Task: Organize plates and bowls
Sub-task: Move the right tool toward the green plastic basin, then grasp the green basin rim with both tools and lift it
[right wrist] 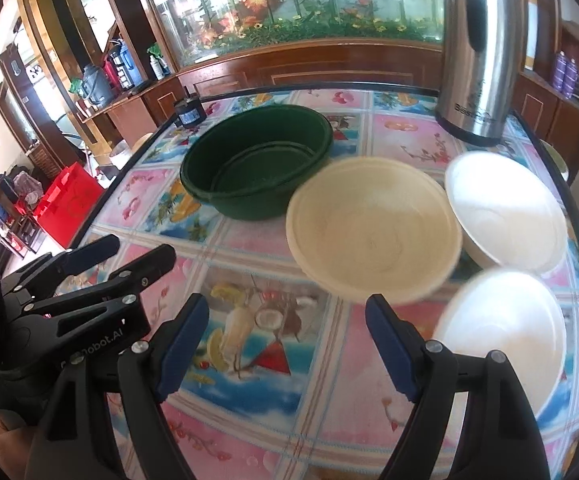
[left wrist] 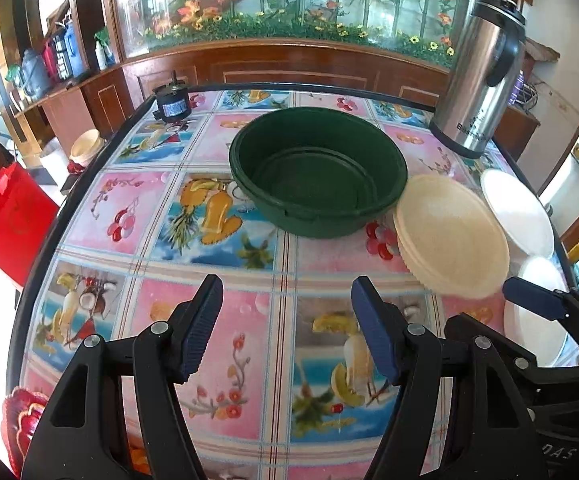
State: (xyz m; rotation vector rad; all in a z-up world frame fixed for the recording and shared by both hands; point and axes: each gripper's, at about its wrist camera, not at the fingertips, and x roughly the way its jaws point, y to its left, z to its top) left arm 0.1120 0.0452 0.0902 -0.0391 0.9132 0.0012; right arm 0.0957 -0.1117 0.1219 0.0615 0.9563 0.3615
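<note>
Two dark green bowls (left wrist: 317,172) (right wrist: 257,164) sit nested at the middle of the table. To their right lies a cream bowl (left wrist: 449,236) (right wrist: 373,228), blurred in both views. Two white bowls stand near the right edge, one farther (left wrist: 517,212) (right wrist: 505,208) and one nearer (left wrist: 537,328) (right wrist: 501,332). My left gripper (left wrist: 289,320) (right wrist: 133,252) hovers open over the tablecloth, short of the green bowls, with nothing between its pads. My right gripper (right wrist: 287,340) is open and empty too, just before the cream bowl and beside the near white bowl; one of its fingers (left wrist: 529,296) shows in the left wrist view.
A tall steel thermos (left wrist: 477,80) (right wrist: 477,52) stands at the back right corner. A small black motor-like object (left wrist: 171,100) (right wrist: 189,114) sits at the back left corner. A red bag (left wrist: 9,216) is off the table's left edge. Wooden cabinets line the far side.
</note>
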